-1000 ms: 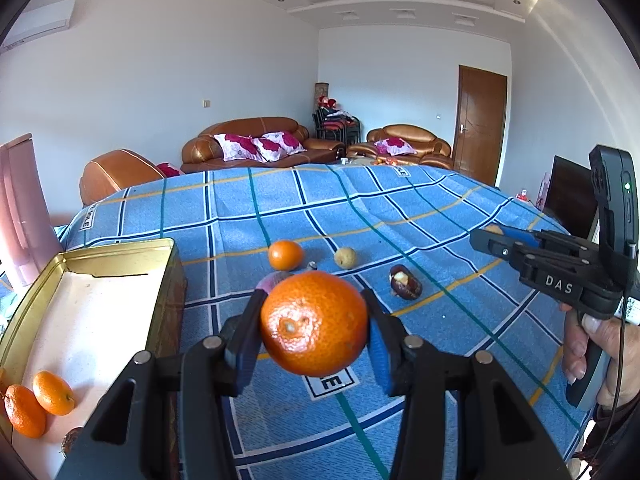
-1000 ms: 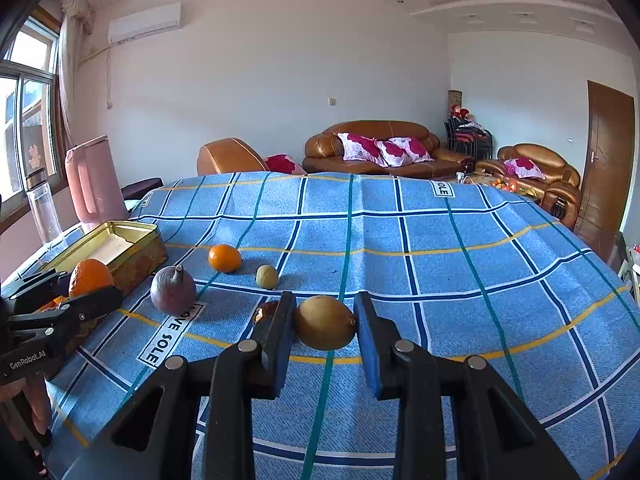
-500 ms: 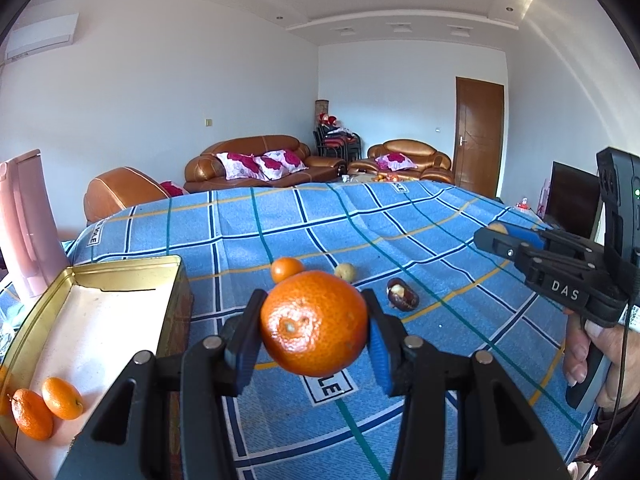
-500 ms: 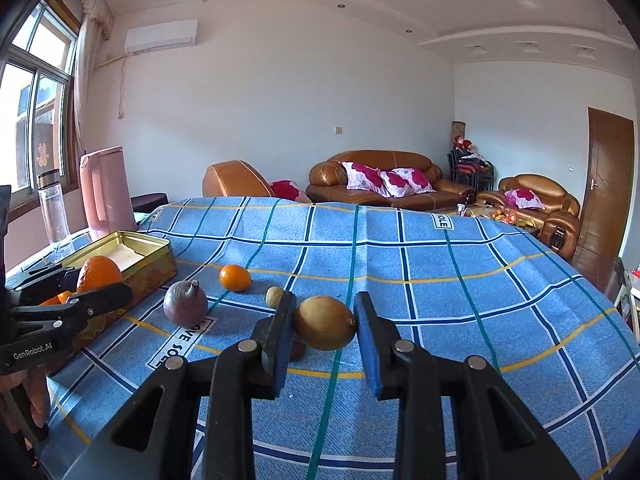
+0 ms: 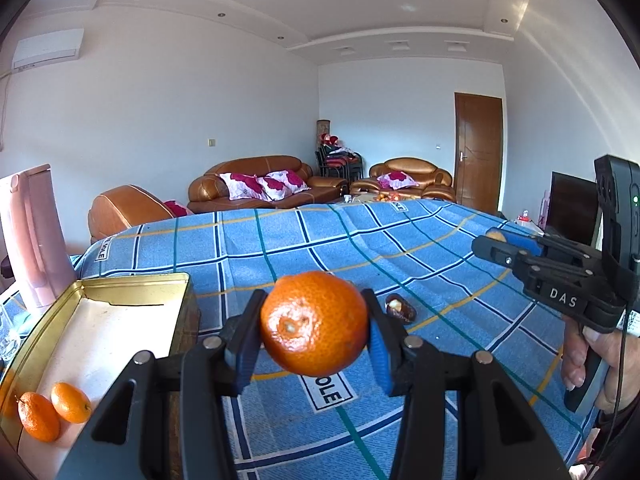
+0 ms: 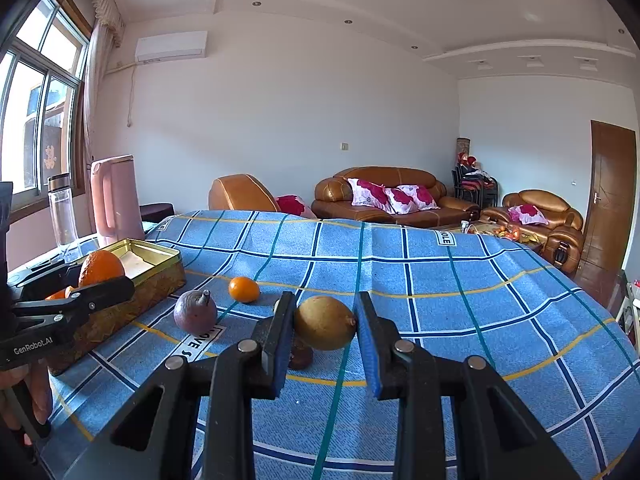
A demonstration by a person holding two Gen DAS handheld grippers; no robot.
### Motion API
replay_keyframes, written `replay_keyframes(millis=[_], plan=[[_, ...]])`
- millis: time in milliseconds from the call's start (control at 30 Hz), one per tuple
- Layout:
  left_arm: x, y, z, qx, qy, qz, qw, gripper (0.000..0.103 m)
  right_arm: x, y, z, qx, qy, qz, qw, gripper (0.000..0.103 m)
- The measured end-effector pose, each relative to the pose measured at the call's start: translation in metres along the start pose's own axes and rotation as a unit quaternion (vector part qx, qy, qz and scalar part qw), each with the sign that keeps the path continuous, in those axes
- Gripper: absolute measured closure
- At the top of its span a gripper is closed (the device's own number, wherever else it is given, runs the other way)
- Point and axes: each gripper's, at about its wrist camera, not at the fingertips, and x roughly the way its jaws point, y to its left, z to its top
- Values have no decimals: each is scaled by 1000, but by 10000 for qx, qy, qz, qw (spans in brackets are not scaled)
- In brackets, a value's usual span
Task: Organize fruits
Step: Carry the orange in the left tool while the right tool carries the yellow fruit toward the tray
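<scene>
Big orange [image 5: 314,323]: up in the air, pinched between the blue pads of the left hand-held gripper [image 5: 314,326], just beside the open gold tin's right wall.
Left hand-held gripper: clamped on that orange from both sides, stem scar facing the camera; from the right wrist view it [image 6: 102,284] hangs over the tin's near end.
Yellow-brown fruit [image 6: 325,322]: gripped by the right hand-held gripper [image 6: 325,330], lifted clear of the blue checked cloth [image 6: 440,304].
Right hand-held gripper: closed on the yellow-brown fruit, both pads pressing its sides; in the left wrist view it [image 5: 494,242] sits out towards the bench's right edge, a hand [image 5: 600,364] wrapped round its handle.
Gold tin [image 5: 132,280]: at the left edge of the bench, lid off, pale floor showing.
In the tin: two small oranges [image 5: 54,410], side by side at the near left corner.
On the cloth: a purple fruit with a stalk [image 6: 195,312] just beside the tin, a small orange [image 6: 244,289] a little behind it.
Dark brown fruit [image 5: 401,312]: lying on the cloth beyond the held orange, a pale patch at one end.
Left edge beyond the tin: a pink jug [image 6: 114,198] and a clear bottle [image 6: 62,210], both upright.
</scene>
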Motion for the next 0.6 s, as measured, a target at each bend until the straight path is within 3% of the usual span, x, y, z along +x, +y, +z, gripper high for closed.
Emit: replay_keyframes(millis=[600], plan=[[-9, 1, 0, -13, -203, 164, 9997, 55, -7, 12, 1, -276, -148, -46, 9995, 71]])
